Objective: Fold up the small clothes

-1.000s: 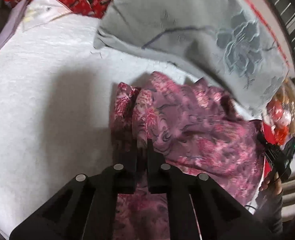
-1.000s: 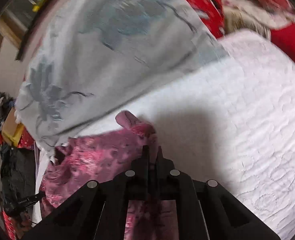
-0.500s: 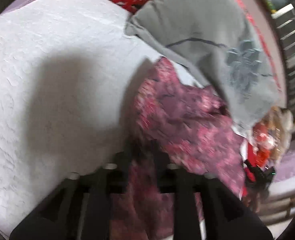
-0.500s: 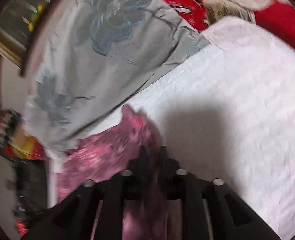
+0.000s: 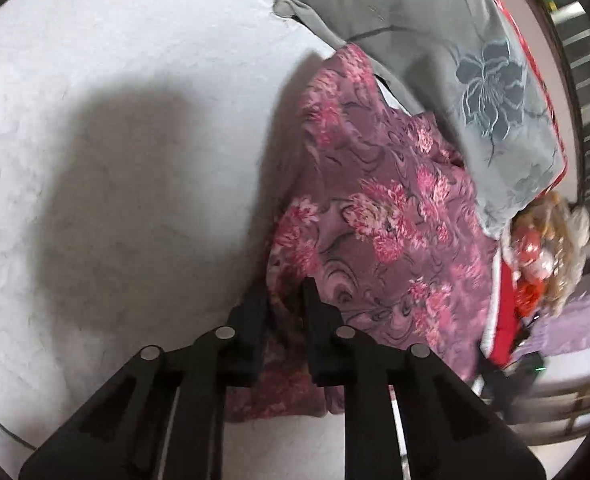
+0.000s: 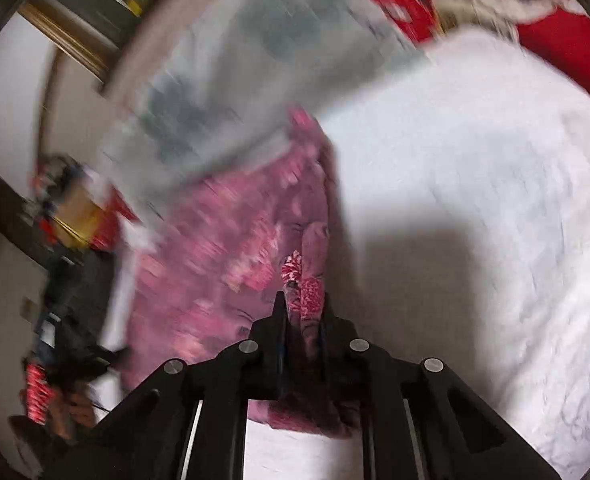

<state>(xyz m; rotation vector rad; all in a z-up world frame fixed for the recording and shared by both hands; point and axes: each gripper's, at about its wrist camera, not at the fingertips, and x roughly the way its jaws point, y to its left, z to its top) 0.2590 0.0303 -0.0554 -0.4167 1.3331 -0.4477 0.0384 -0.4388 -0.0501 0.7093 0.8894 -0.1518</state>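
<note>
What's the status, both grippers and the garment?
Left gripper shut on pink floral garment. Right gripper shut on a bunched edge of it. Garment on white bedspread, far end under grey pillow.

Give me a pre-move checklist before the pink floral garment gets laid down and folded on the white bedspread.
1. Left gripper grip on the pink floral garment: ok, fabric is bunched between its fingers.
2. Right gripper grip: ok, a fold of cloth stands between its fingers.
3. Landing area on the white bedspread: ok, bare beside the garment.
4. Garment free of the grey floral pillow: not ok, its far edge lies against the pillow and seems tucked under it.
5. Garment spread flat: not ok, it is rumpled.
6. Right view sharpness: not ok, motion blur.
</note>
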